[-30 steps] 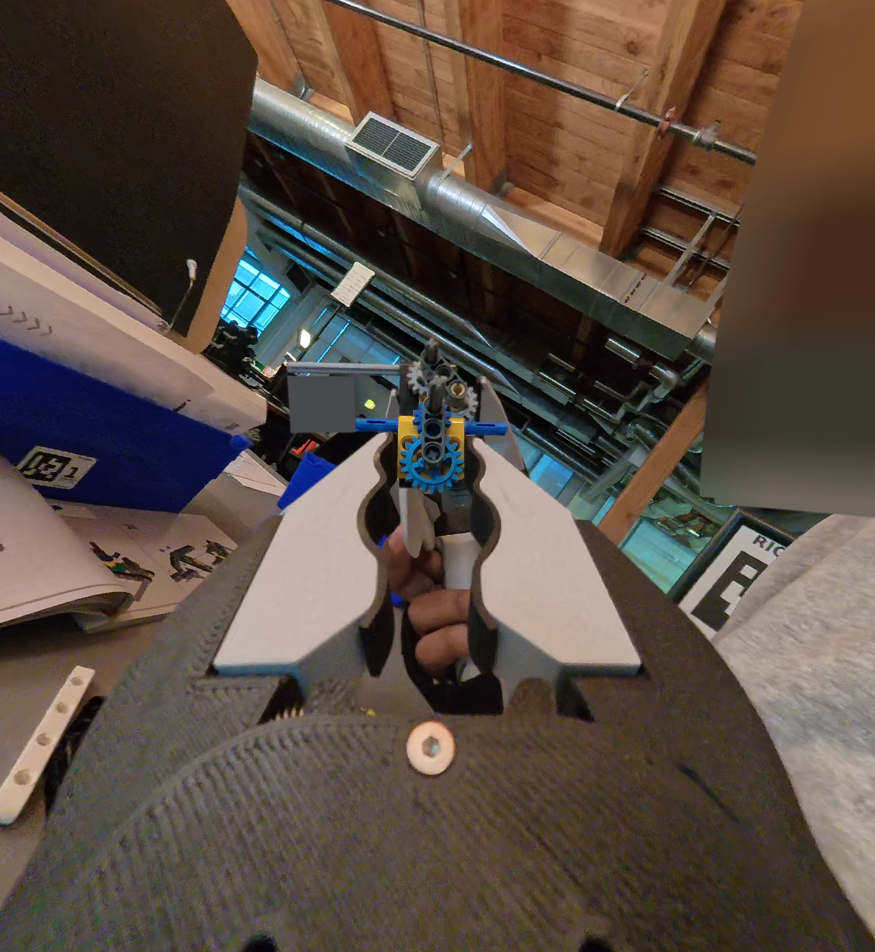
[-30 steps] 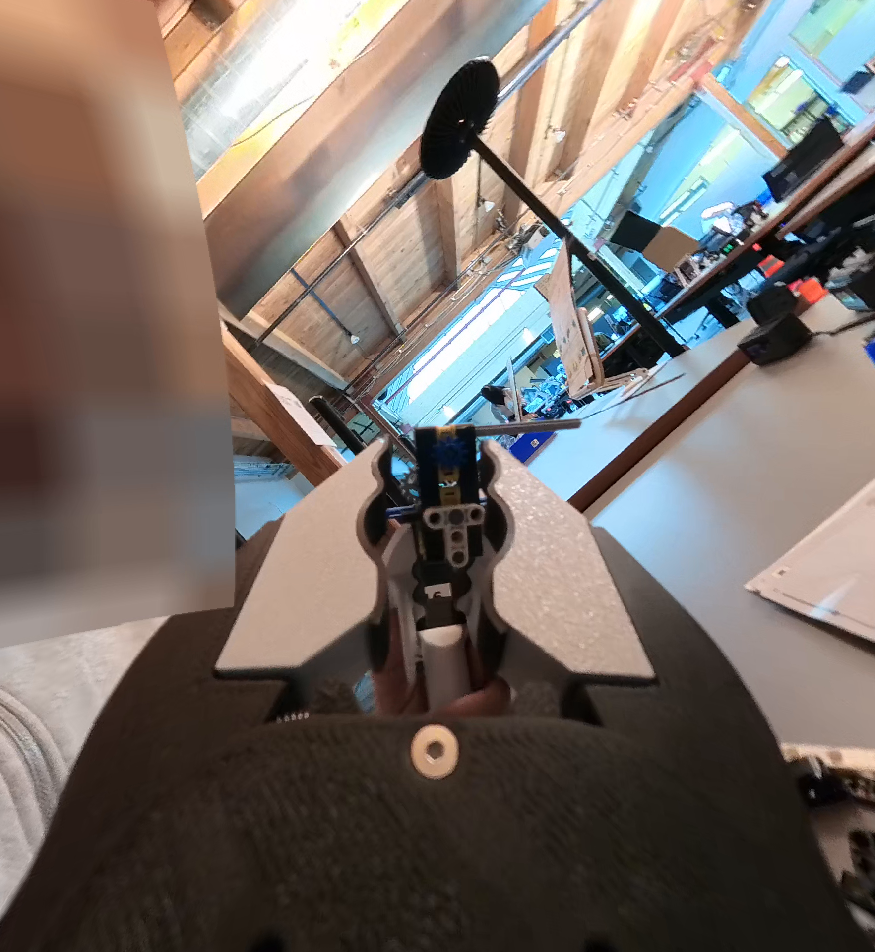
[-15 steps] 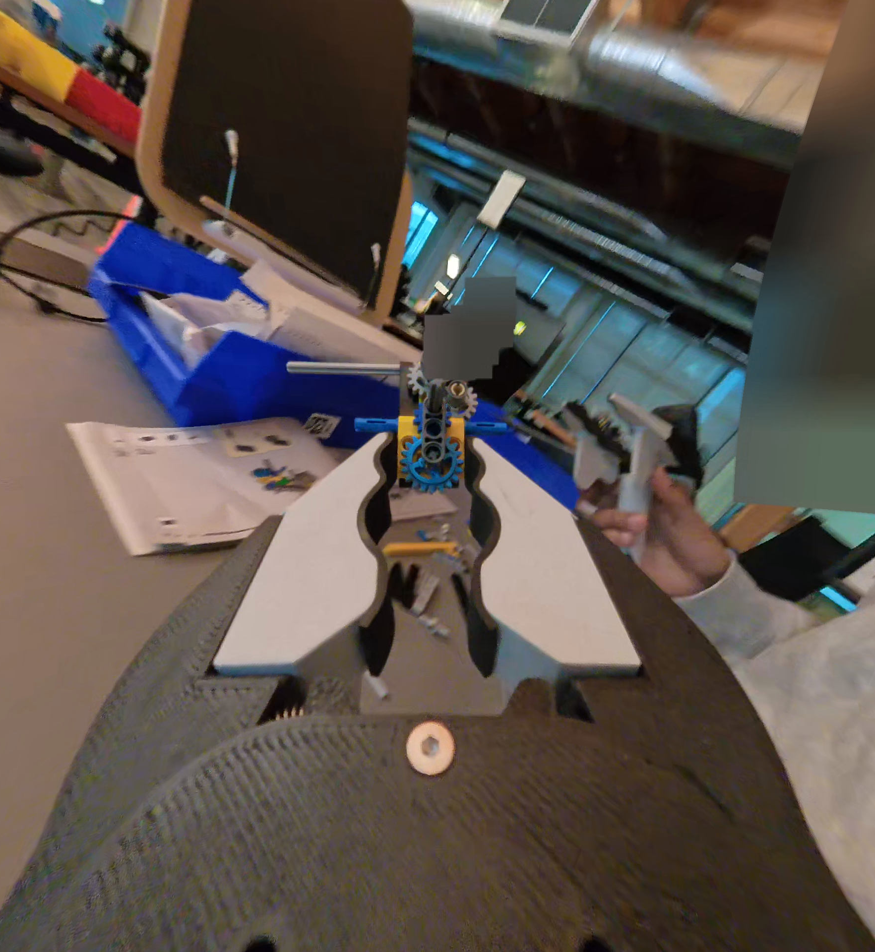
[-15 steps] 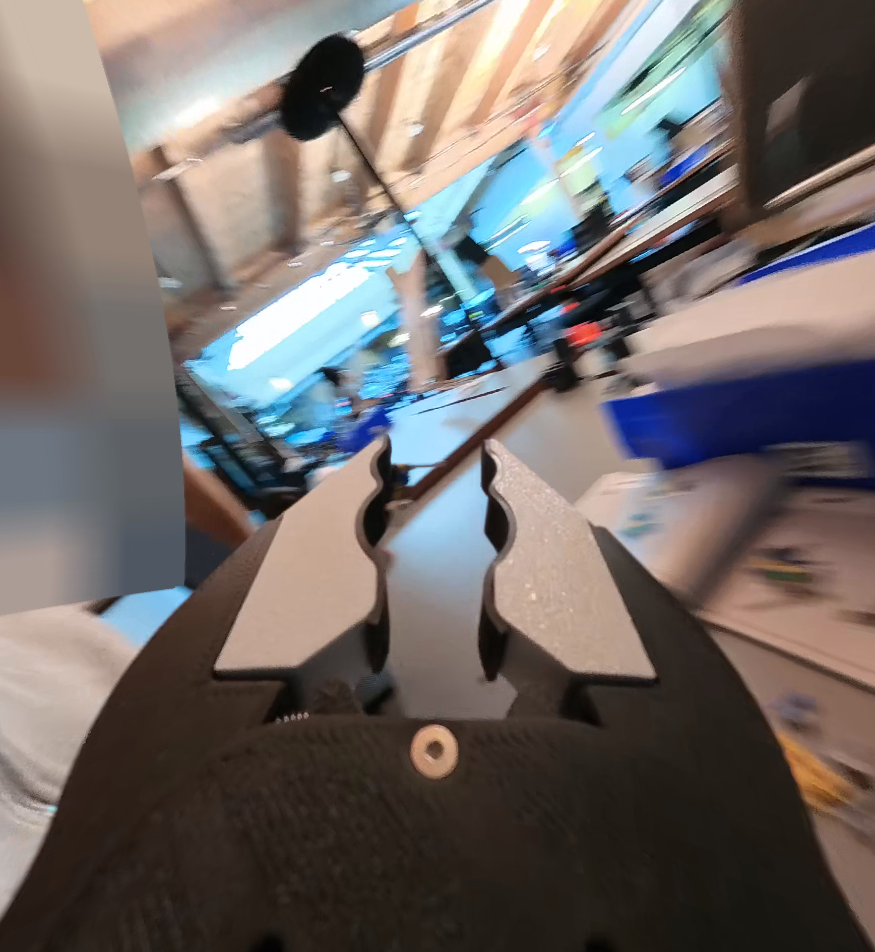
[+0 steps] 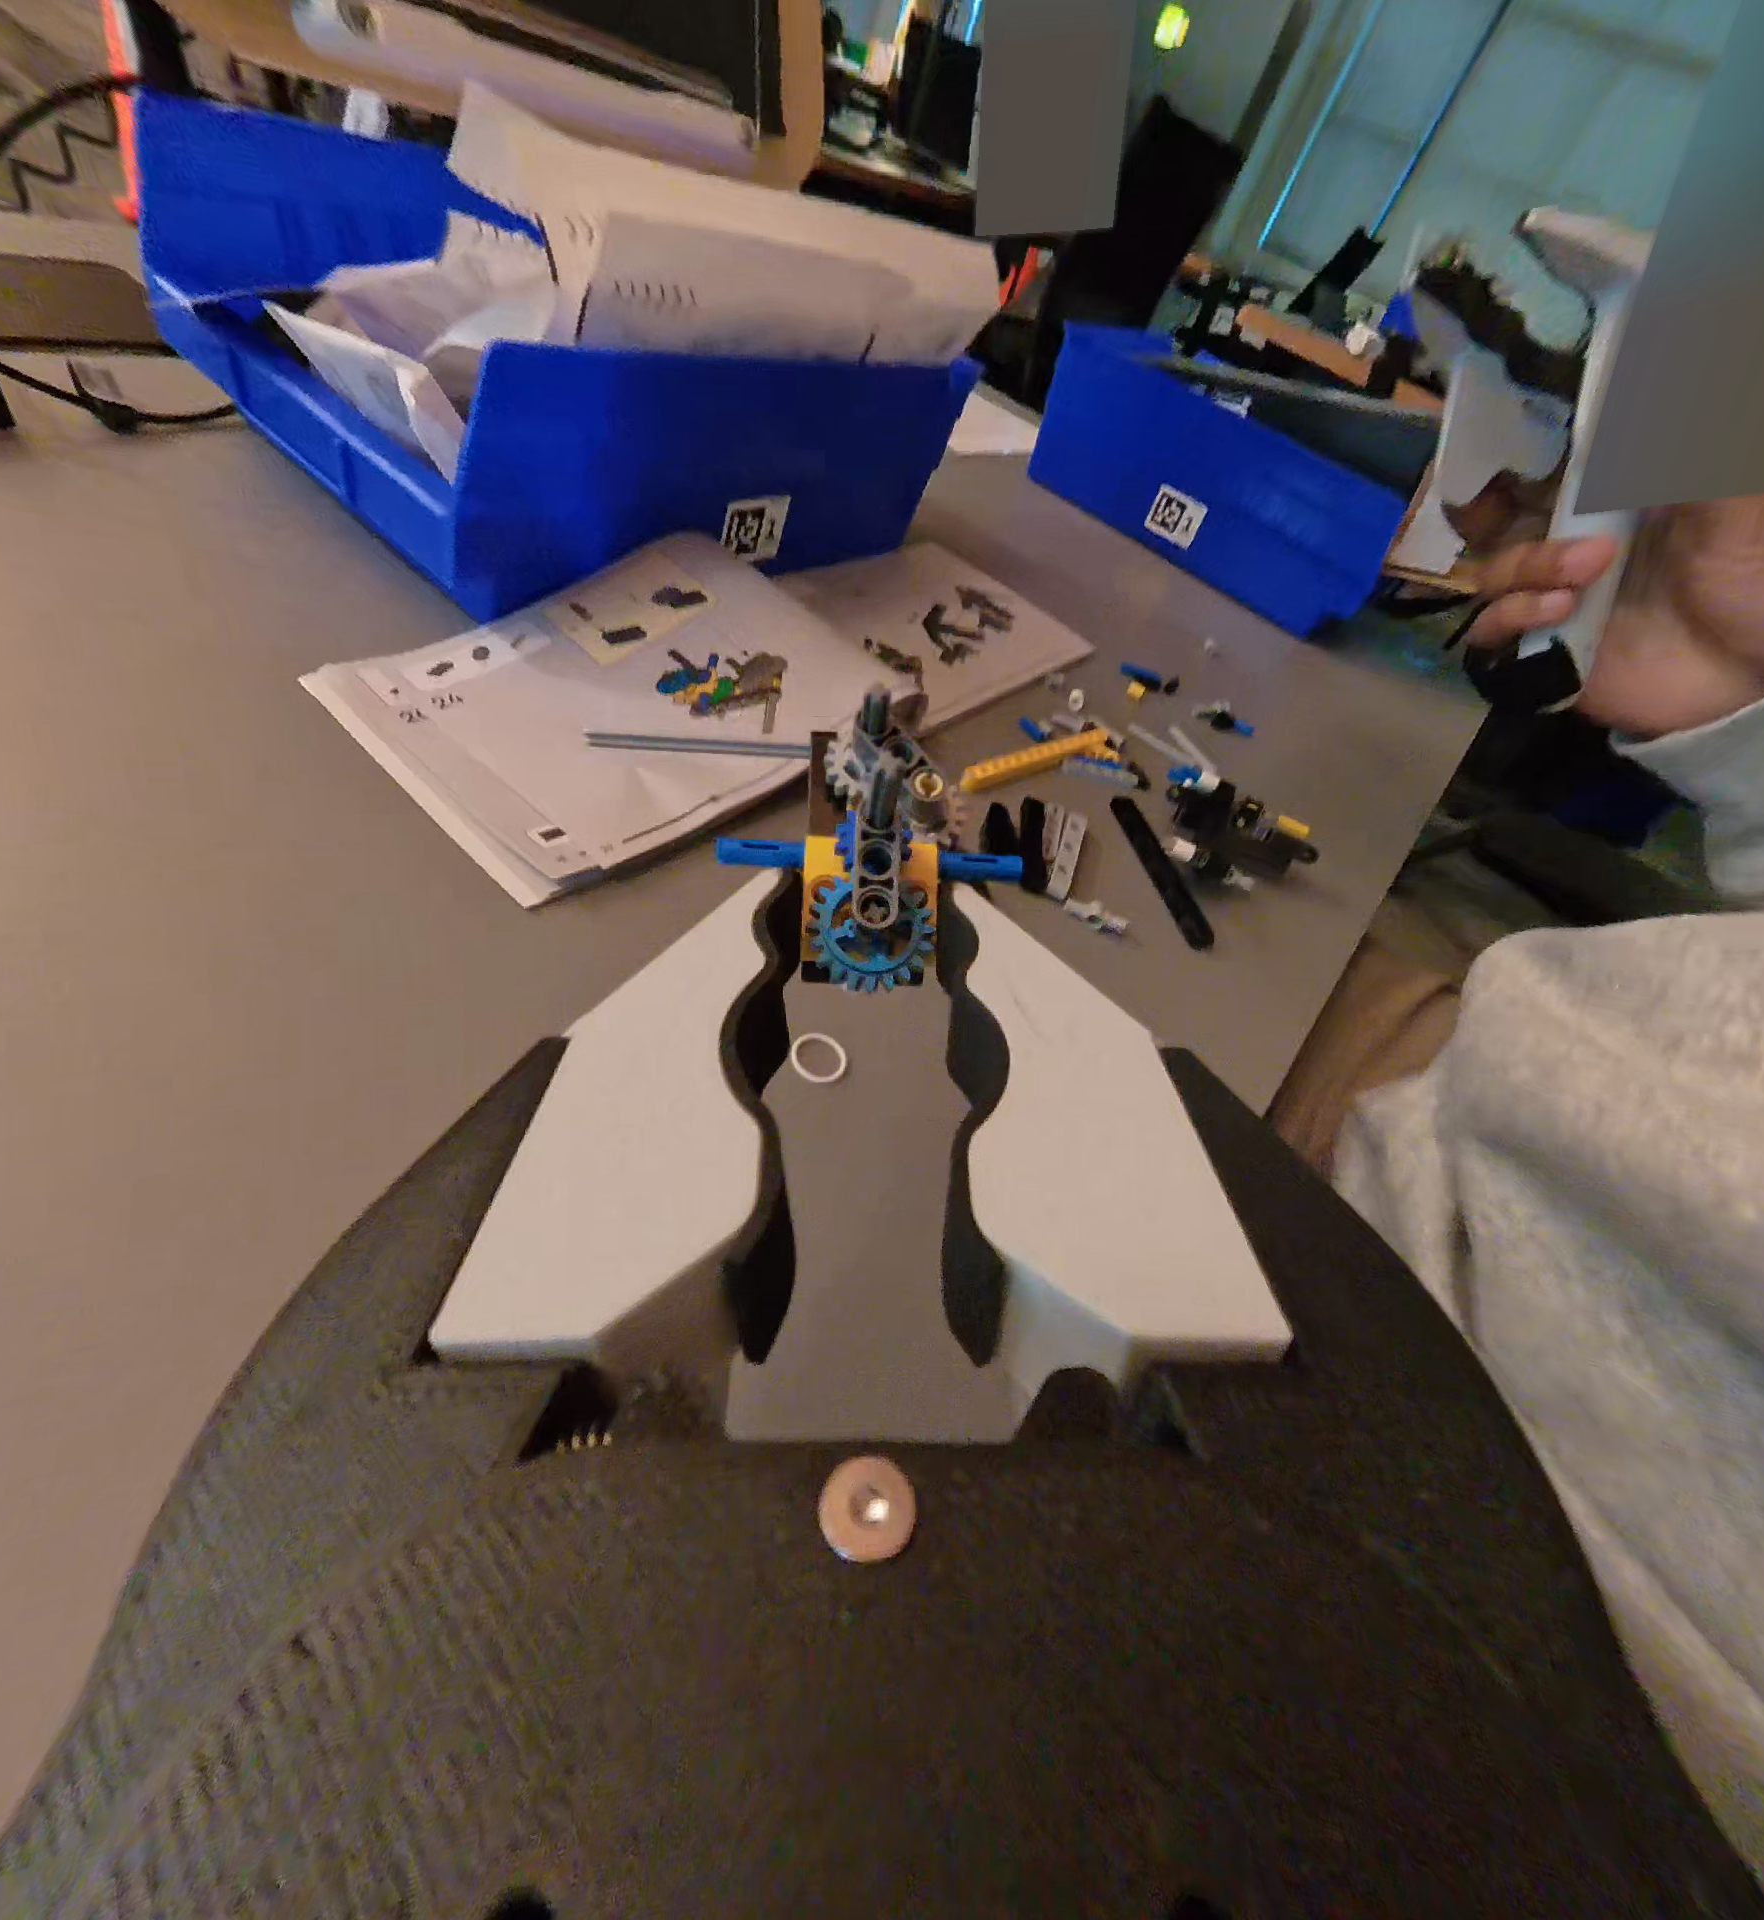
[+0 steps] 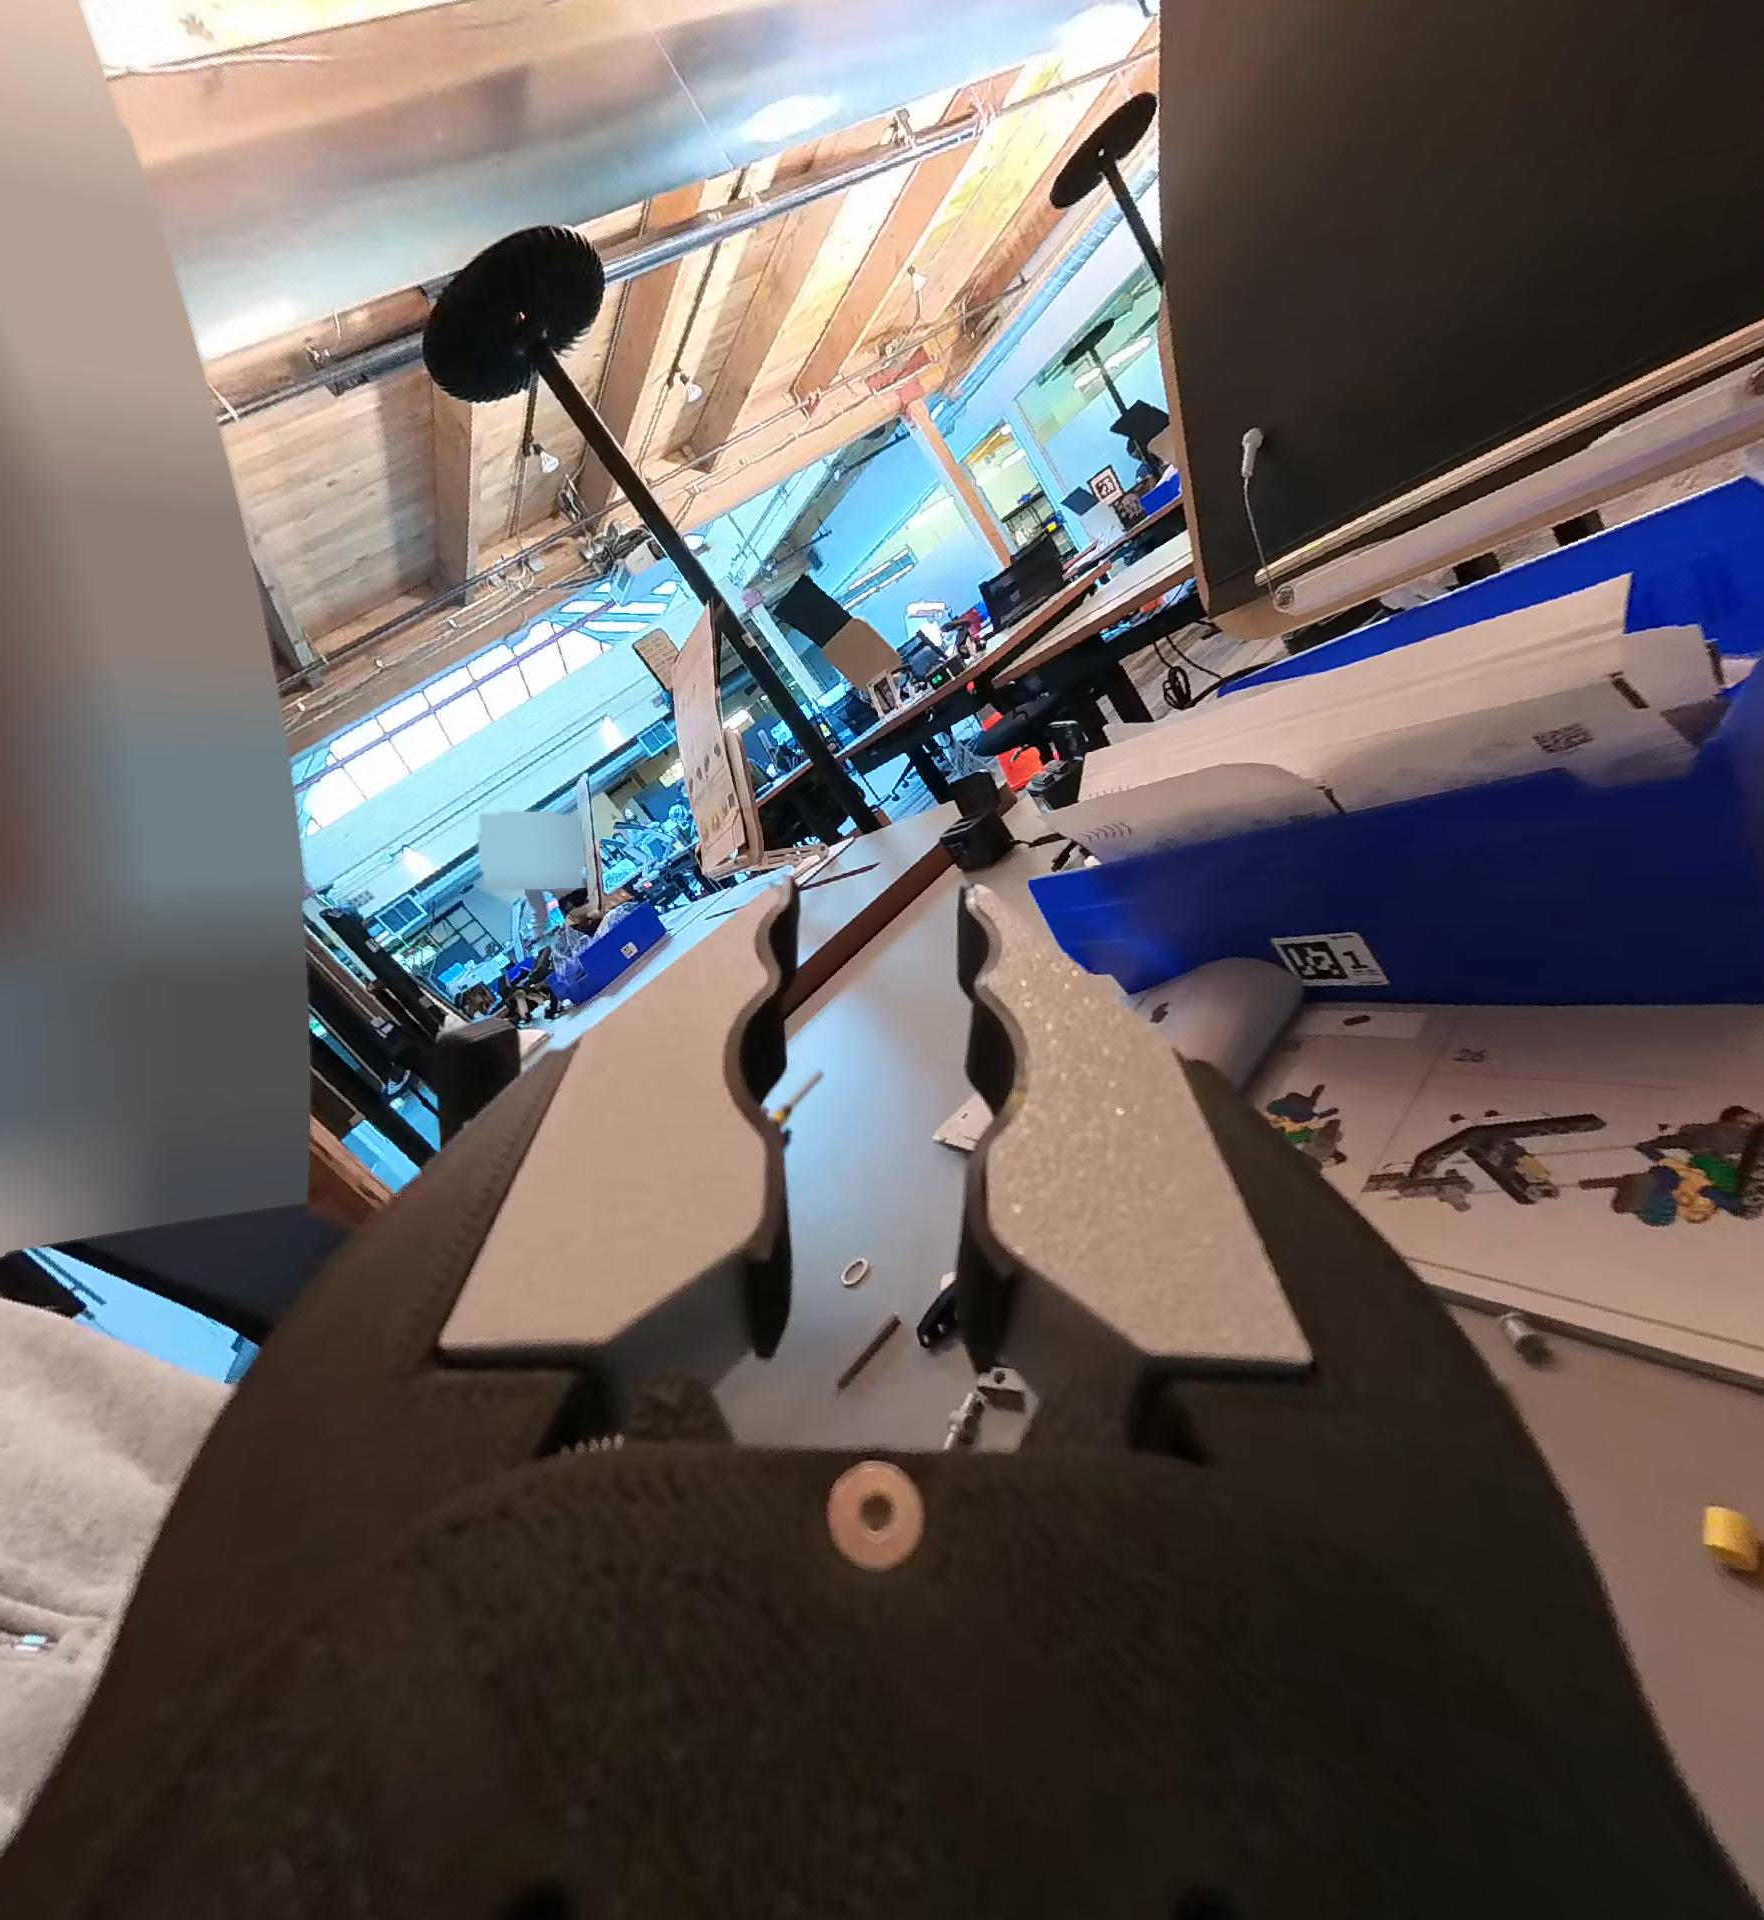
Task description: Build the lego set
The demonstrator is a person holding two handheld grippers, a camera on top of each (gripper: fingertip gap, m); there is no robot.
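The grey desk carries two blue bins: the larger bin at the back left is stuffed with white papers, and a smaller bin stands to its right. Just in front of the larger bin lies an open instruction booklet, and to the right of the booklet a scatter of loose pieces is spread out, among them a yellow beam and black strips. The left tongs are closed on the lego model, a yellow block with a blue gear on its face, blue pins sticking out at both sides and a long grey rod pointing left; it is held above the desk in front of the booklet. A small white ring lies on the desk below. The right tongs stand apart with nothing between them, tilted up over the desk beside the booklet. A small yellow piece lies at their right.
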